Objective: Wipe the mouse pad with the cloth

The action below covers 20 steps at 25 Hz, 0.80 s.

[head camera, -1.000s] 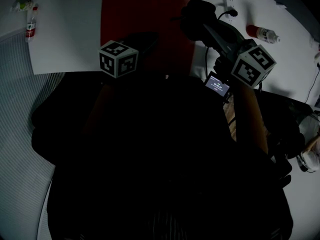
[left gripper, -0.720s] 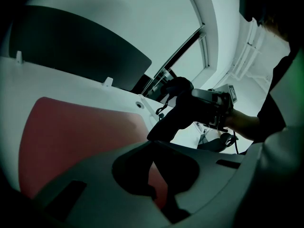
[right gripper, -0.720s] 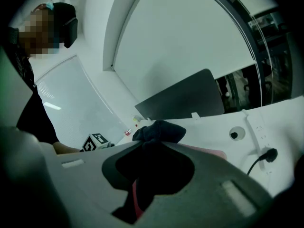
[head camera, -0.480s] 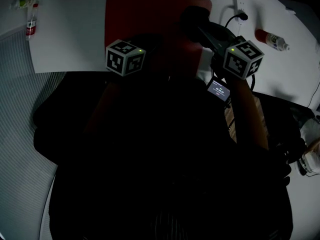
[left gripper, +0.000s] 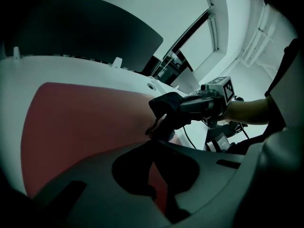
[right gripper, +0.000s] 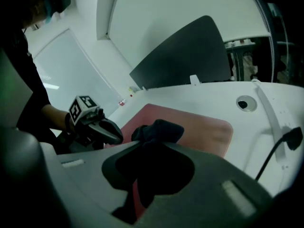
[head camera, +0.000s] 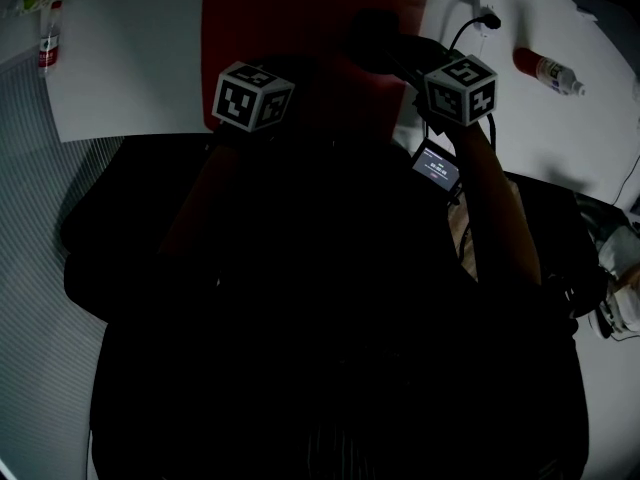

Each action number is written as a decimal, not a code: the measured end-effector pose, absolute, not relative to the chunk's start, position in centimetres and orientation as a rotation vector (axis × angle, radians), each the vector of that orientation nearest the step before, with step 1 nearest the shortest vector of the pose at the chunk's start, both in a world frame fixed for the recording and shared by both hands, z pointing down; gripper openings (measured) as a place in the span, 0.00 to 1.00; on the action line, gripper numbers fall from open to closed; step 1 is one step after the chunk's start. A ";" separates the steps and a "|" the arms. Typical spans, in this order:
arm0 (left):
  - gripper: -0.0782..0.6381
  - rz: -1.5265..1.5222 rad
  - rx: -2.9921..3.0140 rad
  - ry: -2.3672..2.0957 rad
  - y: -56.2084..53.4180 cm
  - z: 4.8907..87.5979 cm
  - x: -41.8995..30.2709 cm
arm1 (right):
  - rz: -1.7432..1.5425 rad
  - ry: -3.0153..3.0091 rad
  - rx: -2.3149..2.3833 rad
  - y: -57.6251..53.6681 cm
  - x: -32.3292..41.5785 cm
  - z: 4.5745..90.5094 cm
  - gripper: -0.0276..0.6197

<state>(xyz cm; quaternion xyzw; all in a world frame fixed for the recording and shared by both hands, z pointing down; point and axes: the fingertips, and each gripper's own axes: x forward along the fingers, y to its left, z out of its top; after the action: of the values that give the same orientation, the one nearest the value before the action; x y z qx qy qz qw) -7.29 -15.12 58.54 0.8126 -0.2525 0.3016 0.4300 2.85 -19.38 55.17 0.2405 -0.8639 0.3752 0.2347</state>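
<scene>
On the white worktop [head camera: 130,58], wiping step looks under way. Right gripper [right gripper: 149,144] fingers clenched on dark cloth [right gripper: 161,127], which sits on the red mouse pad [head camera: 300,8]. Left gripper [left gripper: 153,148] fingers closed, empty, over the pad's near part. Next: sweep cloth across bare pad with steady pressure.

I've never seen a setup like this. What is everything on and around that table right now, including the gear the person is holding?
Table: one, white, under everything.
Mouse pad: one, red, middle of the table.
Cloth: one, dark, bunched on the pad in the right claw.
Bottles: two, white with red, one at the far left, one at the right.
Cable: one, black, right of the pad.
Dark panel: one, beyond the table's far edge.
Left claw: shut, empty, tip on the pad.
Right claw: shut on the cloth.
Forearm: one bare, behind the right claw.
</scene>
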 end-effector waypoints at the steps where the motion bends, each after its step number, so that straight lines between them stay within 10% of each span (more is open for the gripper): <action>1: 0.12 0.764 2.020 -0.623 -14.7 58.9 -7.3 | 0.998 -2.340 0.638 -19.0 2.9 55.9 0.10; 20: 0.12 1.235 2.150 -0.466 -14.8 63.8 -6.8 | 0.781 -2.091 0.464 -17.9 2.9 63.9 0.11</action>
<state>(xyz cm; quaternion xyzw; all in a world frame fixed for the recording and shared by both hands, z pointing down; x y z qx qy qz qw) -6.77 -14.81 63.76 0.8117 -0.1761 0.4663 0.3044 2.86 -17.92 63.93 0.1851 -0.8333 0.3111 0.4178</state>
